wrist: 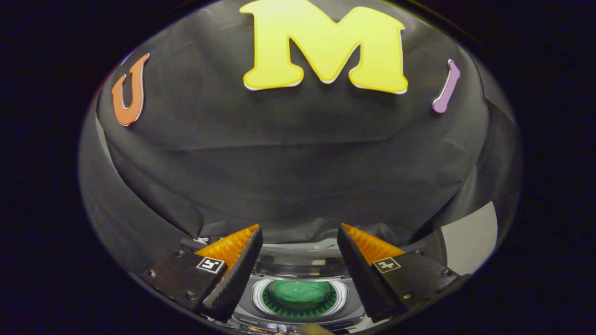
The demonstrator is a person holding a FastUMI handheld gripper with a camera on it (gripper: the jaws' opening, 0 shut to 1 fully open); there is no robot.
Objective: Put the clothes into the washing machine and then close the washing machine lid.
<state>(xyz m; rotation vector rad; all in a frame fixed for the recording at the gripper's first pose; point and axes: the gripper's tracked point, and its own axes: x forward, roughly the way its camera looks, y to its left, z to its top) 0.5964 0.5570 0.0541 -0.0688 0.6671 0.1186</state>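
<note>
Laundry, a crumpled green cloth garment (299, 293), is seen lying inside the round drum of the small grey top-loading washing machine (298, 318), which sits low between and below the two fingers of the hand-held gripper (299, 239). The jaws are held apart, with nothing between them, so the garment is judged to be already delivered and no longer carried. The drum is ringed by a pale silvery collar (257, 294), and the cloth sits well within that ring, none of it draped over the rim as far as can be told.

Beyond the drum, a dark translucent hinged lid (298, 260) is seen raised at the back of the machine, which explains why the opening is exposed. The gripper is held high above the machine and pointed mostly at the black cloth wall; this is judged to be clearance kept for reaching the lid. Closing the lid is taken to be the step left. Whether the lid is fully upright or partly tilted cannot be told.
</note>
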